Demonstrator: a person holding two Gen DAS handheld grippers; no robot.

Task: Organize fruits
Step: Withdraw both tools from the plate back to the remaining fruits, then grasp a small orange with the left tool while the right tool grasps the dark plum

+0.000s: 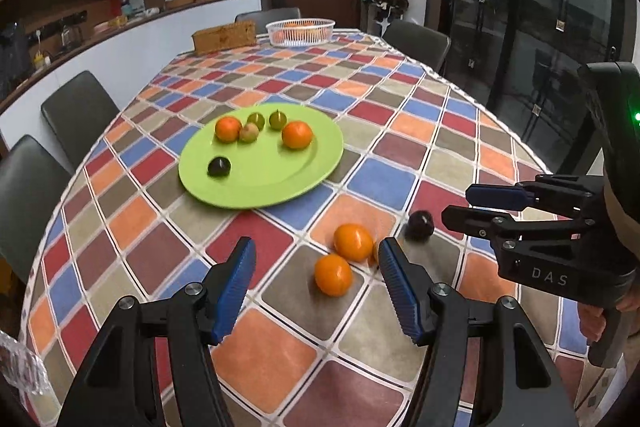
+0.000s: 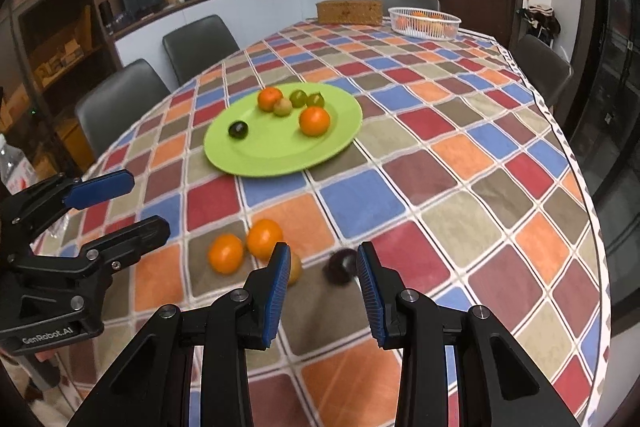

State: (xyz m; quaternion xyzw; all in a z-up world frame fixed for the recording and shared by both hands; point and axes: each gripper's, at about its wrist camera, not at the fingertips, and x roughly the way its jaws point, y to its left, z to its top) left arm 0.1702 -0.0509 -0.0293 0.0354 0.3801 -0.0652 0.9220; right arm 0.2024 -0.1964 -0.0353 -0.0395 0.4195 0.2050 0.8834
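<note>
A green plate (image 1: 280,179) (image 2: 276,155) in mid-table holds two oranges, three small green fruits and a dark plum (image 1: 219,167). On the cloth nearer me lie two oranges (image 1: 353,242) (image 1: 333,275), a third fruit half hidden behind a finger, and a dark plum (image 1: 419,225) (image 2: 340,266). My left gripper (image 1: 317,263) is open above the cloth, near the loose oranges. My right gripper (image 2: 323,263) is open, with the loose plum between its fingertips; it also shows in the left wrist view (image 1: 460,205).
A white basket (image 1: 301,31) (image 2: 424,23) with oranges and a brown wicker box (image 1: 224,37) stand at the table's far end. Dark chairs (image 1: 76,111) line the sides. A plastic bottle (image 2: 12,163) stands at the left edge.
</note>
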